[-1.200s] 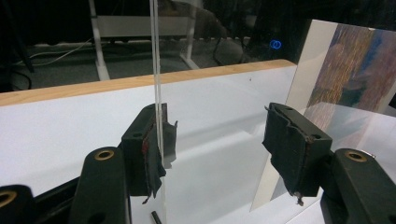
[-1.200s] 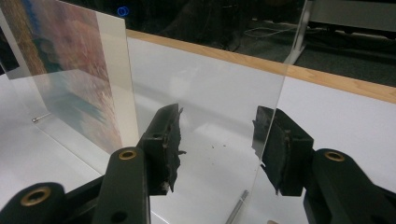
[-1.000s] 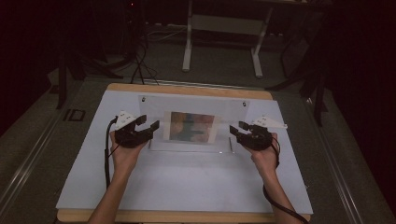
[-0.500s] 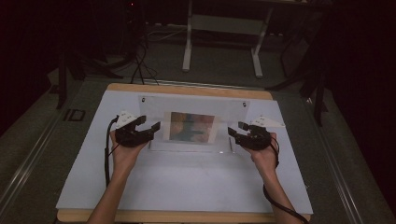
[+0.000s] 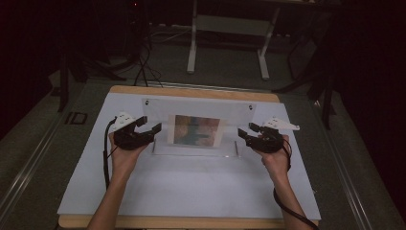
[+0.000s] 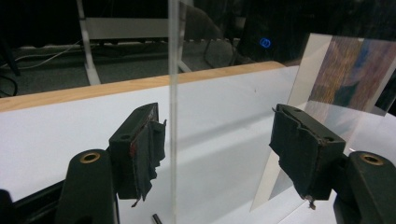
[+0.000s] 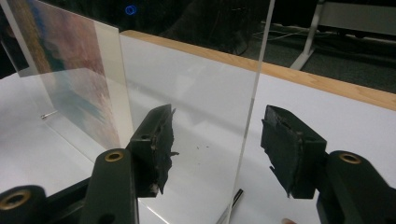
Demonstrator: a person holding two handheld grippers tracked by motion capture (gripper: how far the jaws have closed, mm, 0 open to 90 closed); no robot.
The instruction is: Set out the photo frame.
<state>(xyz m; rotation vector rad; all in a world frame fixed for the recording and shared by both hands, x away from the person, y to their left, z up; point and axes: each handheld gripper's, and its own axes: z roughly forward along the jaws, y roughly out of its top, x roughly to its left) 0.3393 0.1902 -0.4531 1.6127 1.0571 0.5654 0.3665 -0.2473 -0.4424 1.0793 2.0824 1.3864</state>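
Note:
A clear acrylic panel (image 5: 198, 109) stands upright on the table with a colourful picture (image 5: 197, 130) in its middle. My left gripper (image 5: 151, 123) is at the panel's left end and its jaws have just been opening. In the left gripper view the panel's edge (image 6: 173, 93) rises between the pads of that gripper (image 6: 217, 140), touching neither, with the picture (image 6: 348, 70) beyond. My right gripper (image 5: 245, 129) is at the right end and has also just been opening. Its jaws (image 7: 217, 140) straddle the panel's edge (image 7: 254, 93) without touching it.
A white sheet (image 5: 191, 191) covers the wooden table (image 5: 191, 91). A small metal pin (image 7: 236, 198) sits at the panel's foot. Behind the table are a white stand (image 5: 194, 43) and floor cables (image 5: 143, 62) in the dark.
Both grippers' jaws stand a little wider than a second ago, off the panel's ends. The hands have hardly moved and the panel stays upright.

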